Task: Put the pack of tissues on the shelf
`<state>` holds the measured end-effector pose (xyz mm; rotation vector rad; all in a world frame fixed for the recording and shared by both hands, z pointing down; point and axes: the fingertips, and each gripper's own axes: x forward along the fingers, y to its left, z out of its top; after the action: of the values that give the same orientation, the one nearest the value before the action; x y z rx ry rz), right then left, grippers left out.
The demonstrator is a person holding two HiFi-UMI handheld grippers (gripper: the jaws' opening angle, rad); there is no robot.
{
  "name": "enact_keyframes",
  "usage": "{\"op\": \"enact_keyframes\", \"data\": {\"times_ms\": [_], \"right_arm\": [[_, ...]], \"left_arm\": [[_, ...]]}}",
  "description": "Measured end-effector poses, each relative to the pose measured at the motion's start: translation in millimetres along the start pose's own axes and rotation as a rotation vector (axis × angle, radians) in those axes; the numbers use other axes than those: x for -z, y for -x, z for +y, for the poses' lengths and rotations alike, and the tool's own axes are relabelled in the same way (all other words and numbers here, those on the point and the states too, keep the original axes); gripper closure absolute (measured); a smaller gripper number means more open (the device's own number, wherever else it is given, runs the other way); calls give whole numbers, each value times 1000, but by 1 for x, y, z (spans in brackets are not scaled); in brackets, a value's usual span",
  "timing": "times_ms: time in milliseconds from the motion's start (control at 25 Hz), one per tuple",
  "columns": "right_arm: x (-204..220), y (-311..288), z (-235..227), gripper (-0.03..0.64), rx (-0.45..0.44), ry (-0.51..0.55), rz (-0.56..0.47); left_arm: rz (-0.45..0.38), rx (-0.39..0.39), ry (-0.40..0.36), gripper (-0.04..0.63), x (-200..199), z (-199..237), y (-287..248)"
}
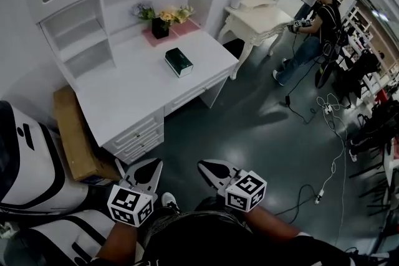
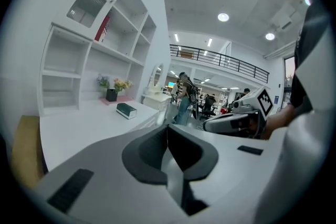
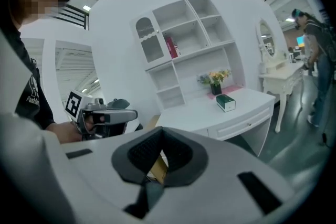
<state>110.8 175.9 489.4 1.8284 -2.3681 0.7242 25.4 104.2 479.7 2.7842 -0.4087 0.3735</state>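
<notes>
Tissue pack, dark green, lies on the white table near a vase of flowers, below the open shelves; left hand-held gripper and right hand-held gripper are both closed, empty, well apart from it.

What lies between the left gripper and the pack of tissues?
Head view: a strip of floor, the desk's drawer fronts and bare desk top lie between the left gripper and the pack of tissues.

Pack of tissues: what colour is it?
Dark green with white sides; the pack of tissues shows best in the head view.
</notes>
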Motion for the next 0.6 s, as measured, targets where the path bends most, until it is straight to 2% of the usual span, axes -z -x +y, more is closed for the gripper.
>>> {"op": "enact_keyframes", "data": {"times_ms": [320,440,600], "right_arm": [[-4,-33,-31,607,22,-41,15],[-4,-42,-62,607,52,-69,15],[-13,-68,-111,607,75,-94,9]], "left_arm": [[55,5,49,580,11,35,-25],[60,-4,34,580,7,48,-40],[60,-54,43,580,0,79,-63]]}}
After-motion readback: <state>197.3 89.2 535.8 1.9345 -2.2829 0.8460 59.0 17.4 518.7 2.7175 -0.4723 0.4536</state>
